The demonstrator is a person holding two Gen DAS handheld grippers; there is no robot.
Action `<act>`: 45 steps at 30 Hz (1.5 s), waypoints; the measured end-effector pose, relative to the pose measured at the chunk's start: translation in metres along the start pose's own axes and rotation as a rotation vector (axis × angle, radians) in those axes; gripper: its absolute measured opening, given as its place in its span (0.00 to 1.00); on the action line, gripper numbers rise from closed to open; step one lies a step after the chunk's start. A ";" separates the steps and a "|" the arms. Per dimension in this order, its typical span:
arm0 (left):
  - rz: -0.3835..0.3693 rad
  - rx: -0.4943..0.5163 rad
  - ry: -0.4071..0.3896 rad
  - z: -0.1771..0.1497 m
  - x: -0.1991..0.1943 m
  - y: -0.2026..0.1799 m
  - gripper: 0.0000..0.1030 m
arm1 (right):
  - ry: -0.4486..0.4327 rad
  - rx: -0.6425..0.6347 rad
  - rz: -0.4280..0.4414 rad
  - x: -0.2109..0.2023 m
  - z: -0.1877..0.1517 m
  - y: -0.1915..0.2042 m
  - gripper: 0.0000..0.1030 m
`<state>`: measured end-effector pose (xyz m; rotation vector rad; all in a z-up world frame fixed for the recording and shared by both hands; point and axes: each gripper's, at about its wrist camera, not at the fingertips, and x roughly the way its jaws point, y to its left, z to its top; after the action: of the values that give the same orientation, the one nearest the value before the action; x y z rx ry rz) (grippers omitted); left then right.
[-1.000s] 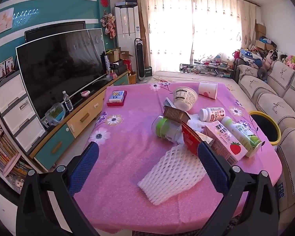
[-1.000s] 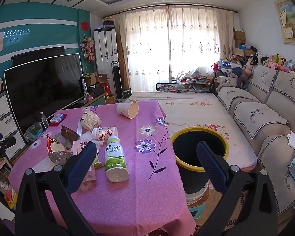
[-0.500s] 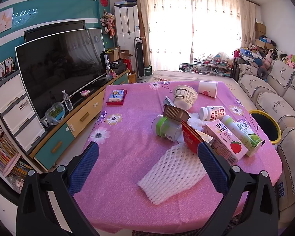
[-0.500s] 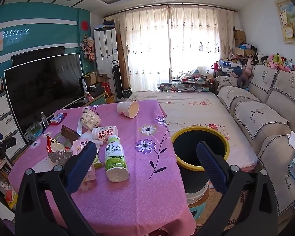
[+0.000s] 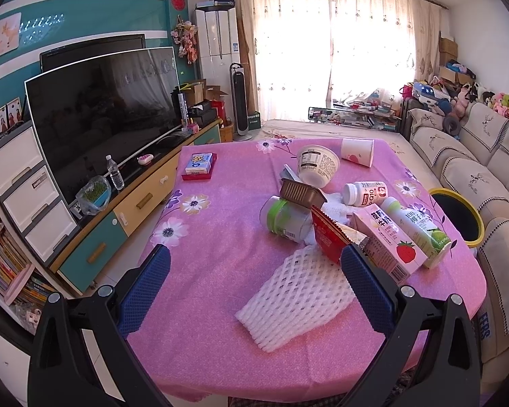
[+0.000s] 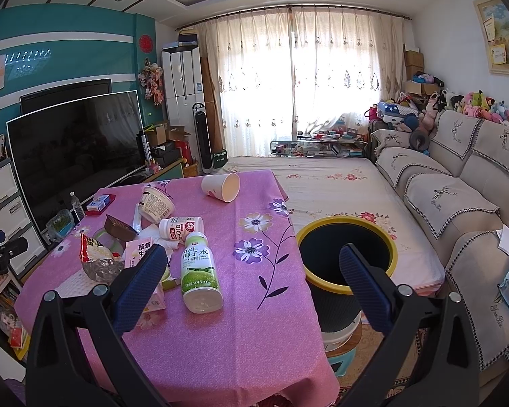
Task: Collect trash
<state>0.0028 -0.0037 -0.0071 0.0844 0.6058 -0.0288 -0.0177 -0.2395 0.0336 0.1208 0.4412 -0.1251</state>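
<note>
You had both tools raised above the table point(image 5: 200, 305) with nothing collected yet: your left gripper point(image 5: 254, 285) hung with its jaws spread wide and empty over the near edge, and your right gripper point(image 6: 251, 285) was likewise spread and empty, facing the gap between the table and the bin point(image 6: 346, 254). The trash lay in a loose heap on the pink cloth. Nearest your left tool was the white foam net point(image 5: 298, 298), flat on the cloth and just in front of the red snack wrapper point(image 5: 325, 237), which leaned against the strawberry milk carton point(image 5: 387, 244). Beside the carton lay the green coconut-water bottle point(image 6: 196, 271) on its side, and further back were the small white bottle point(image 6: 181, 227), the brown tray point(image 5: 302, 195), the tipped paper bowl point(image 5: 317, 166) and the overturned paper cup point(image 6: 222, 186). The yellow-rimmed bin stood open on the floor just beside the table's right edge. This looked like the opening step, choosing a first piece. The next move probably called for lowering your right tool onto the coconut-water bottle, straddling its body across the width so it would not roll, then carrying it over the rim; the foam net would need a low, shallow pinch.
</note>
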 end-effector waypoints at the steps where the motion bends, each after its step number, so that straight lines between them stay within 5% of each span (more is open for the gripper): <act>1: -0.001 0.000 0.000 0.000 0.000 0.000 0.96 | 0.000 0.000 0.000 0.000 0.000 0.000 0.94; 45: -0.002 0.004 0.006 -0.002 0.001 -0.002 0.96 | 0.008 0.006 0.001 0.004 -0.003 -0.003 0.94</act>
<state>0.0024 -0.0059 -0.0095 0.0880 0.6119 -0.0319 -0.0153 -0.2423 0.0288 0.1270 0.4484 -0.1250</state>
